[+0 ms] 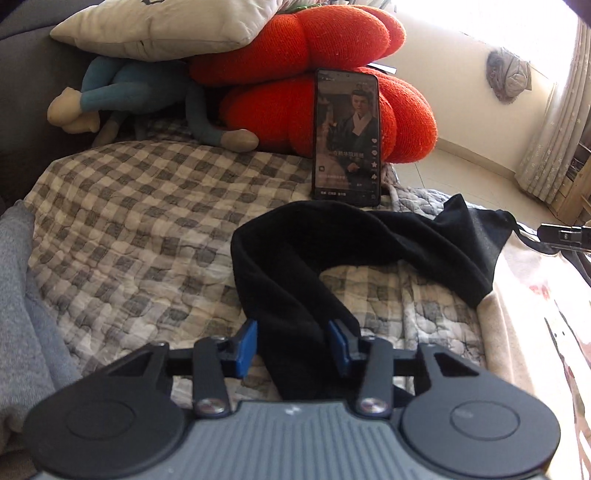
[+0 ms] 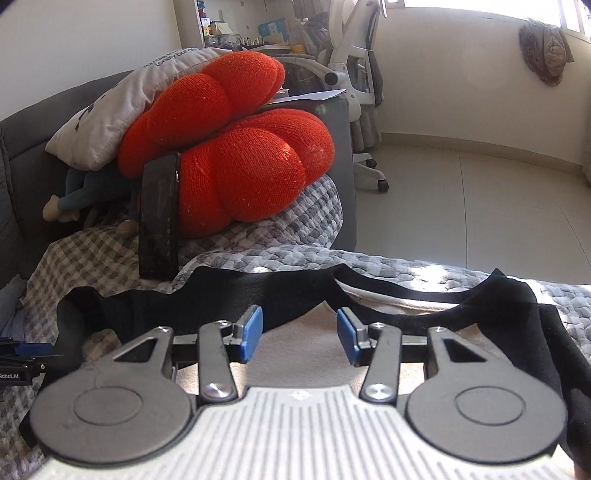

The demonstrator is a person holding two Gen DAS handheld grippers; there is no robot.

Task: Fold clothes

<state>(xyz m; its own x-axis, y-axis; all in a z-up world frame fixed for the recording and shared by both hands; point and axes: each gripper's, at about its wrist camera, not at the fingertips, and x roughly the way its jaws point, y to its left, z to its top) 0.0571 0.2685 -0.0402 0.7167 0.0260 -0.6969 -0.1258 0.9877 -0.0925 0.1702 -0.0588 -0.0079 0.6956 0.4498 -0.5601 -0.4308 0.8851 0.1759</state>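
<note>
The left gripper (image 1: 293, 341) is clamping its 2 blue pads (image 1: 246, 343) on a black sleeve (image 1: 291, 266), which is running up out of the jaws, bending and trailing off toward the body of the garment. That garment, a cream shirt with black trim (image 2: 325, 347), is lying spread on the checked quilt (image 1: 129, 229), in front of the phone (image 1: 347, 136). The phone is standing upright on the quilt with its screen lit, leaning against the lower of 2 orange pumpkin cushions (image 1: 280, 110).

The right gripper (image 2: 300, 334) is hovering with its jaws parted over the cream chest of the shirt, just short of the black collar (image 2: 399, 295); nothing is sitting between its blue fingertips (image 2: 347, 332). In the right wrist view the sleeve is stretching from the collar area toward the left gripper, whose tip is showing at that picture's edge, on the phone's side of the shirt.

Behind the phone, a grey pillow (image 1: 155, 29) is resting on the upper orange cushion, and a blue plush toy (image 1: 122, 92) is lying tucked under it, beside the phone. A grey garment (image 1: 22, 295) is lying bunched on the quilt, well apart from the phone. Far beyond the phone, a white office chair (image 2: 354, 74) is standing on the tiled floor (image 2: 480, 203).
</note>
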